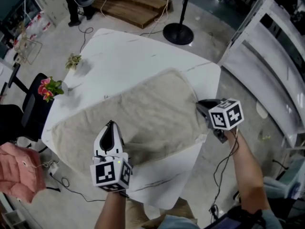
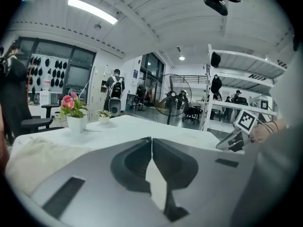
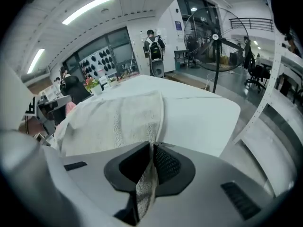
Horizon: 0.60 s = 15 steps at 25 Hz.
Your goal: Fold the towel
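The left gripper (image 1: 110,124) points almost level over the near edge of the towel (image 1: 143,113), and its jaws are fully together; I cannot tell if cloth is between them. The right gripper (image 1: 199,104) tilts downward, its jaws pinching the towel's corner. The towel lies flat on the table (image 1: 124,51) ahead of both fingertips, its long axis running between the two grippers.

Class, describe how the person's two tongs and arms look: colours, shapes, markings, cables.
Both the left tongs and right tongs have pale pointed shells with black pads. Each carries a white cube printed with black square markers. A black cable trails by the right forearm; no sleeves show.
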Available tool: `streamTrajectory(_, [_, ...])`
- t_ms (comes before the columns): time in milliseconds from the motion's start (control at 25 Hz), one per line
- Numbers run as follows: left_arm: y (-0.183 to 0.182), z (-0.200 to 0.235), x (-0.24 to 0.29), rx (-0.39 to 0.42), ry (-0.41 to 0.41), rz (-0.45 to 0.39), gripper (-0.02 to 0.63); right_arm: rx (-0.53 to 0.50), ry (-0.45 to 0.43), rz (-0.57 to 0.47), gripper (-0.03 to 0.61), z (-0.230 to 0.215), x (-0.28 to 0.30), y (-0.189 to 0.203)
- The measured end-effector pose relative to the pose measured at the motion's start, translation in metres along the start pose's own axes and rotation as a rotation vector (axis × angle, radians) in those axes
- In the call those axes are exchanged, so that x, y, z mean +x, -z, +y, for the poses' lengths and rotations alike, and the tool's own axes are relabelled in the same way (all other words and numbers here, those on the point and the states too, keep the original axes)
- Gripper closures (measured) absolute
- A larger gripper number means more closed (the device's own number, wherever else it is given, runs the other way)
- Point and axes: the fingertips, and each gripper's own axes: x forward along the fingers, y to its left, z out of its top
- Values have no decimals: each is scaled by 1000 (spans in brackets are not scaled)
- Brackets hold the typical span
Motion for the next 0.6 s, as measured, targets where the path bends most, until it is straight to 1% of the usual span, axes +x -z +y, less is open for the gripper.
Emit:
streamTrajectory(80, [-2, 1, -2, 2, -10, -2, 604, 47, -26, -50, 537, 5, -5, -10])
streamTrajectory(160, [-2, 4, -5, 5, -18, 0, 604, 62, -45, -103, 538, 16, -14, -25])
streamTrajectory(360, [4, 25, -19, 4, -53, 20, 604, -1, -40, -183, 537, 59, -40, -70])
streamTrajectory(480, [7, 43, -29, -14, -64, 6, 604, -47, -40, -208, 537, 95, -48, -92])
streamTrajectory(600, [2, 61, -41, -30, -67, -15, 606, -93, -45, -234, 537, 136, -55, -111])
